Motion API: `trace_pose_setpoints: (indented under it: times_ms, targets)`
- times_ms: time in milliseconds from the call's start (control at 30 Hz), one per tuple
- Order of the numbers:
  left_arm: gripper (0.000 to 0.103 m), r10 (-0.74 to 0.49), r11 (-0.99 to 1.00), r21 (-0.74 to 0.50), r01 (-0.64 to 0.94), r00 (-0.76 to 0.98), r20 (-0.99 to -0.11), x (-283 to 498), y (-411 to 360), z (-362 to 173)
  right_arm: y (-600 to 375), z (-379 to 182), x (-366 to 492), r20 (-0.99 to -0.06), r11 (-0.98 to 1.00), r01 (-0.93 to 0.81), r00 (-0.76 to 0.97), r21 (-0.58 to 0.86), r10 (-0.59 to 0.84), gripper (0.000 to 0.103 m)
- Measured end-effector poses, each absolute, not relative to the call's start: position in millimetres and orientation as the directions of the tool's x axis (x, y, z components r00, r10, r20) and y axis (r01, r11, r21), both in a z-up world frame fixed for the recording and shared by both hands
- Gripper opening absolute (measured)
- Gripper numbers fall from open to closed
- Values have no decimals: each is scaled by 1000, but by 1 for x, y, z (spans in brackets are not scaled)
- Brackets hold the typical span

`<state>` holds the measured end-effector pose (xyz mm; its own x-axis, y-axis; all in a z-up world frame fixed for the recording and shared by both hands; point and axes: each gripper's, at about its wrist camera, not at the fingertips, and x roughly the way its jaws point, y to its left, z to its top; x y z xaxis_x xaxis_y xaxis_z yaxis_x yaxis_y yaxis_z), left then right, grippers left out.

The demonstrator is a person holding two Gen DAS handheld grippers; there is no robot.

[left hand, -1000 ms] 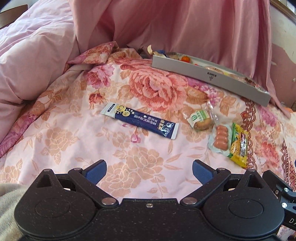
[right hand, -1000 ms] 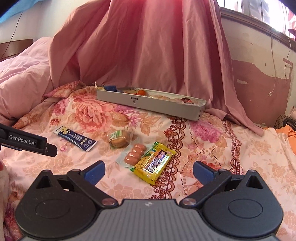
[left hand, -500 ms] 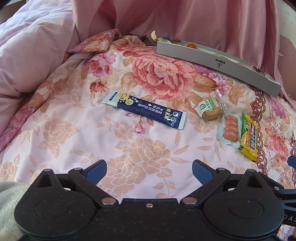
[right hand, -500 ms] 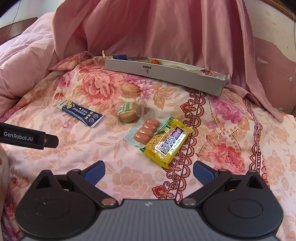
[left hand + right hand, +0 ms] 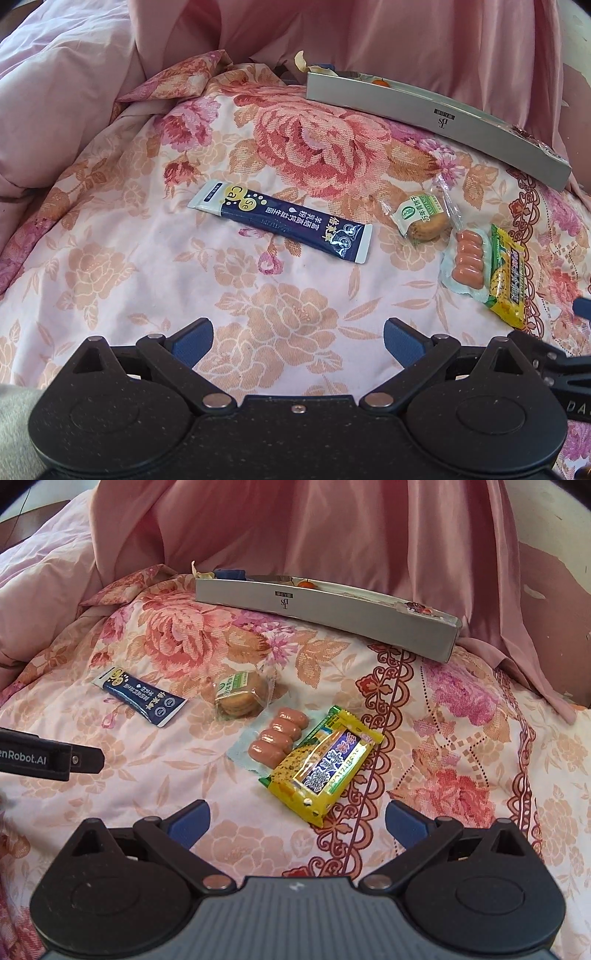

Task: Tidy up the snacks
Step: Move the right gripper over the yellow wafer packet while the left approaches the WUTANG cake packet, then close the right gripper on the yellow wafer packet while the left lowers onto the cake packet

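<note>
Where its jaws gape empty, right hand-held gripper (image 5: 297, 821) just short of yellow snack packet (image 5: 321, 762).

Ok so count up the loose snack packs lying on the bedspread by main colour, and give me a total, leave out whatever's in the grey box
Dark blue: 1, the stick sachet
Clear with green label: 1, the wrapped biscuit
Clear with pink sausages: 1, the sausage pack
Yellow: 1, the snack bar
Total: 4
</note>
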<state>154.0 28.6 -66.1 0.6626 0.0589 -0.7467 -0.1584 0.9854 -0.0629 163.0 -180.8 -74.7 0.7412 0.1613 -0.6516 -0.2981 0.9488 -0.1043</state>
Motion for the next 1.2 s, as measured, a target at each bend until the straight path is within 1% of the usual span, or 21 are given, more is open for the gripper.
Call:
trace_pose_setpoints:
  times_ms: [133, 267, 333, 433, 633, 733, 800, 833, 967, 1033, 1200]
  targets:
    - [99, 53, 986, -68, -154, 665, -745, 161, 30, -67, -185, -76, 179, -621, 947, -295, 768, -125, 157, 103]
    - [99, 46, 986, -76, -149, 680, -732, 168, 32, -67, -189, -79, 194, -580, 959, -271, 795, -82, 175, 103]
    - [99, 41, 988, -76, -135, 702, -711, 174, 30, -65, -188, -81, 203, -580, 962, -267, 793, -62, 183, 103]
    - [99, 19, 993, -73, -92, 739, -673, 186, 24, -64, -185, -88, 214, -594, 963, -261, 786, -70, 169, 103]
    - [99, -97, 993, -116, 32, 781, -617, 215, 11, -65, -187, -98, 230, -640, 971, -238, 750, -28, 165, 103]
    - [99, -177, 983, -151, 107, 788, -590, 232, 1, -65, -194, -101, 233, -657, 975, -221, 736, -1, 166, 102]
    - [99, -231, 973, -158, 170, 781, -580, 243, -5, -64, -198, -104, 235, -675, 977, -214, 717, 20, 171, 97]
    - [99, -260, 966, -156, 209, 775, -575, 248, -9, -63, -200, -105, 237, -683, 977, -212, 708, 39, 181, 97]
    - [97, -344, 928, -91, 362, 735, -584, 265, -22, -65, -204, -104, 237, -680, 977, -202, 708, 63, 190, 90]
    - [96, -376, 903, -64, 426, 708, -597, 273, -26, -68, -204, -103, 236, -675, 976, -208, 712, 62, 194, 89]
    - [93, -392, 868, -21, 497, 658, -643, 294, -32, -74, -200, -102, 235, -663, 973, -225, 721, 47, 199, 87]
